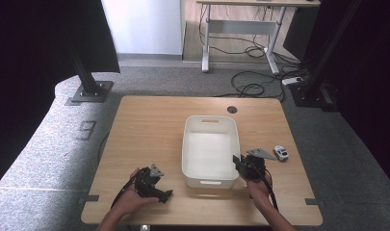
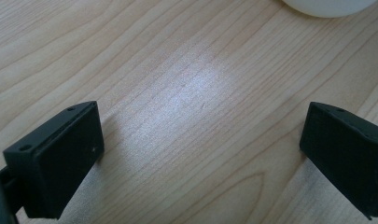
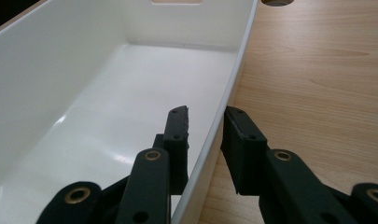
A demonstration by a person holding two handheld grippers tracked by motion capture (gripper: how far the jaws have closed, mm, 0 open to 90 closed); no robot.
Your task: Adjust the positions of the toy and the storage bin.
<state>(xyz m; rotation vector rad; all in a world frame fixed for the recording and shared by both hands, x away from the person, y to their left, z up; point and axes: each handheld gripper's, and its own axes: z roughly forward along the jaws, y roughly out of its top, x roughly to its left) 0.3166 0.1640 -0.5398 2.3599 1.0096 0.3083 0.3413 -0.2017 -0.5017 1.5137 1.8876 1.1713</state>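
A white plastic bin [image 1: 185, 149] with cut-out handles stands empty on the wooden table [image 1: 144, 130], right of centre. My right gripper [image 1: 240, 163] is at the bin's near right corner and is shut on its right wall. In the right gripper view one jaw is inside the bin [image 3: 60, 70] and the other outside, with the gripper [image 3: 205, 116] pinching the thin wall. My left gripper [image 1: 164, 195] rests low at the table's near left, apart from the bin. Its jaws stand wide open [image 2: 200, 140] over bare wood.
A small white toy car [image 1: 280, 153] lies on the table just right of the bin, beyond my right hand. A round cable hole [image 1: 232, 109] sits near the far edge. A curved corner of the bin [image 2: 326, 7] shows ahead of the left gripper.
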